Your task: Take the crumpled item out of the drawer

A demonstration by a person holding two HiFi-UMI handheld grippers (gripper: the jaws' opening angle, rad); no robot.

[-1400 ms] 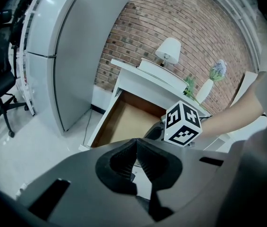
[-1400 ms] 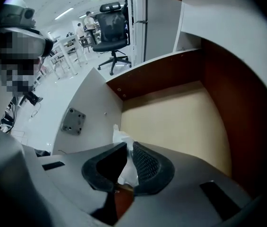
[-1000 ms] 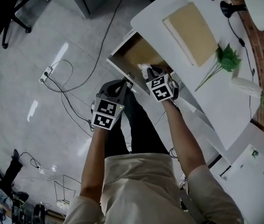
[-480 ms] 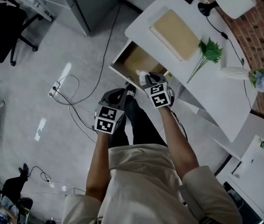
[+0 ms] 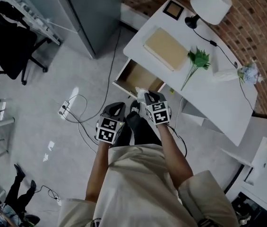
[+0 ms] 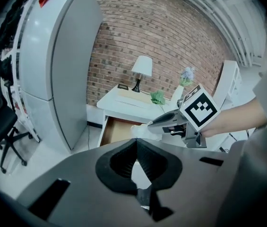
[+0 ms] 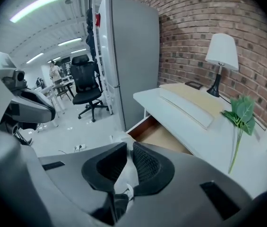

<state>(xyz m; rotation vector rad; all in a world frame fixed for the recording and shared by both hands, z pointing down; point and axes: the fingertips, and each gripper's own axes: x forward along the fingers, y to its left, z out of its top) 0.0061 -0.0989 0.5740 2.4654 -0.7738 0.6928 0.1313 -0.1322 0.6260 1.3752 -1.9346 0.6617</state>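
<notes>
My right gripper (image 5: 146,97) is shut on the crumpled white item (image 5: 141,91), held just above the front corner of the open wooden drawer (image 5: 124,75). In the right gripper view the white item (image 7: 125,171) is pinched between the black pads, with the drawer (image 7: 160,136) beyond. My left gripper (image 5: 116,108) hangs to the left of the drawer, over the floor, shut with nothing in it. The left gripper view shows its tips (image 6: 136,141) touching, and the right gripper (image 6: 145,126) holding the item (image 6: 139,130) in front of the drawer (image 6: 116,130).
The white desk (image 5: 218,98) carries a tan board (image 5: 165,48), a lamp (image 5: 210,4), a green sprig (image 5: 197,60), a small frame (image 5: 173,9) and a vase. A grey cabinet (image 5: 93,8), an office chair (image 5: 10,51) and a power strip with cables (image 5: 66,109) stand on the floor.
The right gripper has drawn back from the drawer with the white item in it. The head view has pulled up and away, so both grippers look smaller. The left gripper stays shut.
</notes>
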